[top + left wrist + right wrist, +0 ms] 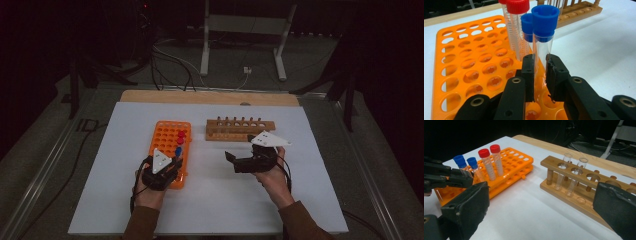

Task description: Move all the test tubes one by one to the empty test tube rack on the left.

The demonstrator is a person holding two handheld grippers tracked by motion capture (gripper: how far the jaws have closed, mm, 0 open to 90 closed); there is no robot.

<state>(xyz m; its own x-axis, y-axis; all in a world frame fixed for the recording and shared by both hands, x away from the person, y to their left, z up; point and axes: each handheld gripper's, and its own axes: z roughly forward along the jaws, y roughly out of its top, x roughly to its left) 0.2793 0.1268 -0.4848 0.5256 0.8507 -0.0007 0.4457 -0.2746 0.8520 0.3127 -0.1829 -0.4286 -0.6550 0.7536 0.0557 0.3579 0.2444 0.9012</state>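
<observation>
The left gripper was clamped on a blue-capped tube — its two black jaws pressed against the clear glass on either side, below the cap. That tube stood upright in the orange rack, in a hole near the rack's right edge and toward its near end. Just behind it stood a second blue-capped tube, and beyond that a red-capped tube with printed graduations down its side; a further red cap peeked in at the top edge of the left gripper view.

In the high view the rack lay on the left half of the white table sheet, with the left gripper over its near right corner and the person's left hand behind it. The wooden rack sat to the right of the orange one, a little farther away, close beside it but not touching.

The right gripper hung free over the bare sheet in front of the wooden rack — its jaws stood wide apart with nothing between them. In the right gripper view two empty glass tubes stood upright in the wooden rack's left-hand holes, side by side.
</observation>
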